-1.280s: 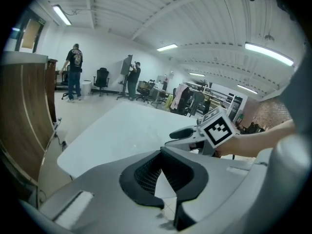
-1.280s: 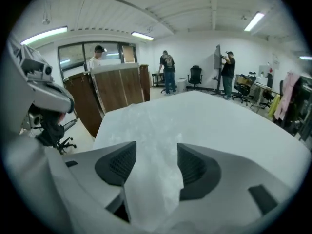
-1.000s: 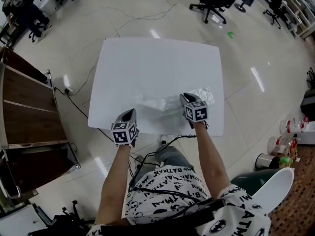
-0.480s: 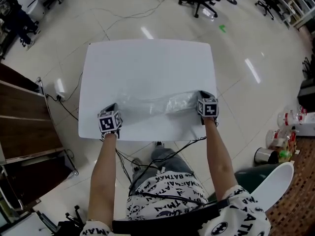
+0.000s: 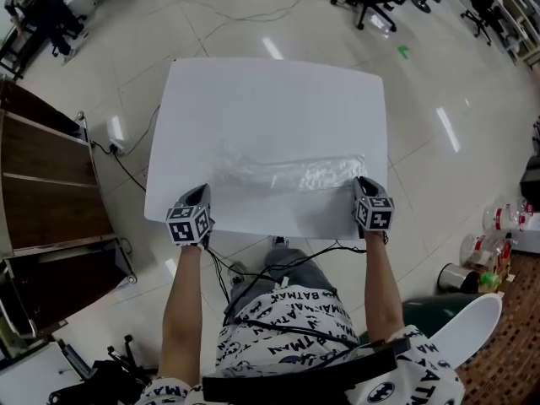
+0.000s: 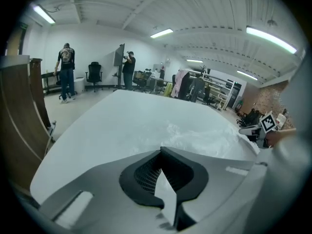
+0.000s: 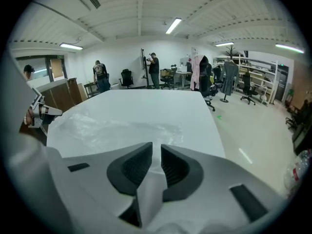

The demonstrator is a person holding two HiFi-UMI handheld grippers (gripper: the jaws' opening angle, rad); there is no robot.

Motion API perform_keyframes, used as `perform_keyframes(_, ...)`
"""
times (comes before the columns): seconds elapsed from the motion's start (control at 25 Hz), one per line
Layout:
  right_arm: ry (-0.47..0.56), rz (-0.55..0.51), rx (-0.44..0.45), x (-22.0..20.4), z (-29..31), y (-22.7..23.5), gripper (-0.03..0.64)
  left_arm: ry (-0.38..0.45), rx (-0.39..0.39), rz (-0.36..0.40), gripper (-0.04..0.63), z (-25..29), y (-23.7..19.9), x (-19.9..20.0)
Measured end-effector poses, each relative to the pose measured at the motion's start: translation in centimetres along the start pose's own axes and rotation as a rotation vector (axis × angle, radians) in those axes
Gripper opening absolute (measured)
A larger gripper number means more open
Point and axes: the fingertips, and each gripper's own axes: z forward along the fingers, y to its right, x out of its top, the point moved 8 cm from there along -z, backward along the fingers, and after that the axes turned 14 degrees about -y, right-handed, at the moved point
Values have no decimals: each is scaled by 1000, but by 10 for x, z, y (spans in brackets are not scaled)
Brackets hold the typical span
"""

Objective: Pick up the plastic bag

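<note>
Clear plastic bag (image 5: pixel 287 174) lies stretched on my white table (image 5: pixel 270 99), near side. Left gripper (image 5: pixel 201 194): jaws meeting at the tips, apparently empty, beside the bag's left end. Right gripper (image 5: pixel 364 186): jaws just been opening, narrowly apart, nothing between; bag's right end just ahead.

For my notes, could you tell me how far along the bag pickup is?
Done: nothing yet; the plastic bag lies spread flat on the table. In hand: the right claw, jaws just opening with nothing between, sits at the bag's end; the left claw is shut near the other end. Left: gripping and lifting.
</note>
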Motion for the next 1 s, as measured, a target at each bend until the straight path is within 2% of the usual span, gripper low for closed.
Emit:
perform_keyframes(0.2,-41,46,-6,-14,13,-5,60,-133,59,2,0,13,-13,-32)
perform_keyframes(0.28,-43,58,-2,-13,14,-1,33,-146,75,6,0,17,-14,-31)
perform_keyframes(0.4,-61,92,19,-12,16,3,30,-157,71,9,0,20,-14,-27)
perform_keyframes(0.48,-37,96,36,-7,6,-1,70,-120,45,9,0,14,-12,-22)
perform_keyframes(0.6,85,100,74,4,-37,-23,69,-7,0,-13,0,-16,-2,-12)
perform_keyframes(0.68,163,118,101,7,-68,-46,21,76,-42,-41,0,-42,5,-8)
perform_keyframes(0.76,220,133,99,8,-96,-73,8,142,-85,-61,0,-68,13,-7)
perform_keyframes(0.88,290,136,96,3,-136,-123,8,189,-139,-29,0,-104,27,-17)
perform_keyframes(1.0,334,107,91,-7,-169,-175,9,188,-190,25,0,-134,41,-30)
